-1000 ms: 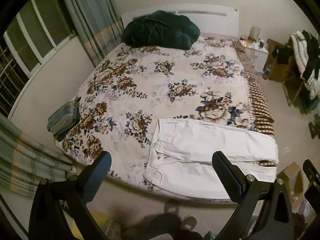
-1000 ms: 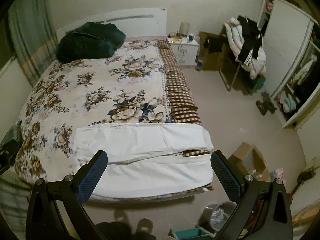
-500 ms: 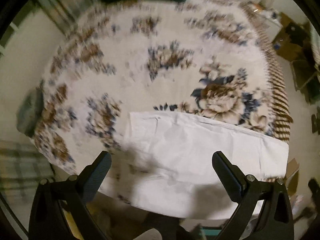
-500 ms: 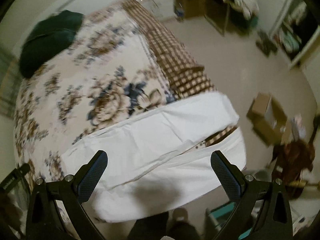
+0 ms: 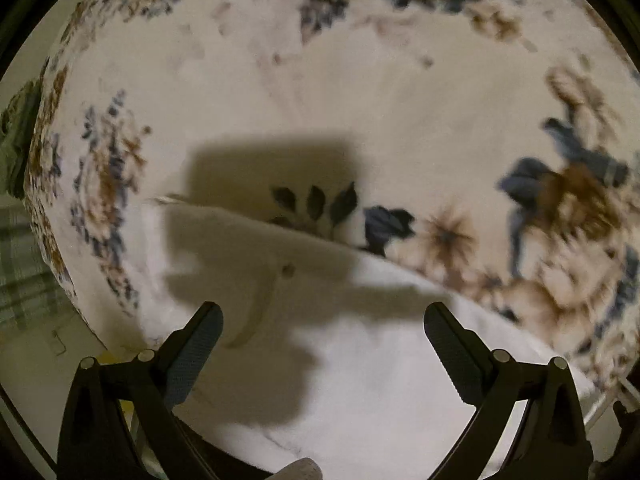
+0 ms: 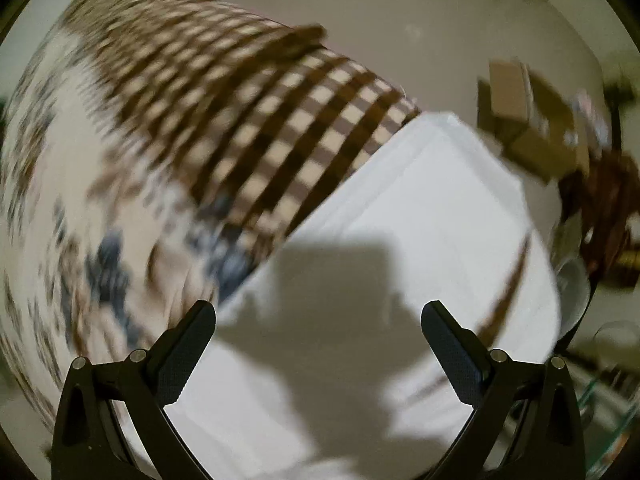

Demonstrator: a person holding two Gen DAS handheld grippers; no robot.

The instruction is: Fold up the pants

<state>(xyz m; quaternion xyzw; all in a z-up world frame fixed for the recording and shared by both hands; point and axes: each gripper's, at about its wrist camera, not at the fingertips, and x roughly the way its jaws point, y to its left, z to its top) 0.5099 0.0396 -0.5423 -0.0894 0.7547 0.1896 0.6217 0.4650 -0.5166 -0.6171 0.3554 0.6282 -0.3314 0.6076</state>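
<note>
White pants lie flat across the near edge of a floral bedspread (image 5: pixel 360 92). The left wrist view shows the waist end of the pants (image 5: pixel 360 360), with a belt loop and button. My left gripper (image 5: pixel 322 332) is open and empty, close above that waist end. The right wrist view shows the leg end of the pants (image 6: pixel 420 220), reaching the bed's right edge. My right gripper (image 6: pixel 318 328) is open and empty, close above the legs. Both grippers cast shadows on the cloth.
A brown checked blanket (image 6: pixel 260 112) runs along the bed's right side. A cardboard box (image 6: pixel 528 116) and clutter sit on the floor to the right. A folded green-grey garment (image 5: pixel 16 140) lies at the bed's left edge.
Both grippers have dropped from a high view of the whole bed to just above the pants, the left over the waist, the right over the legs. Both stay open.
</note>
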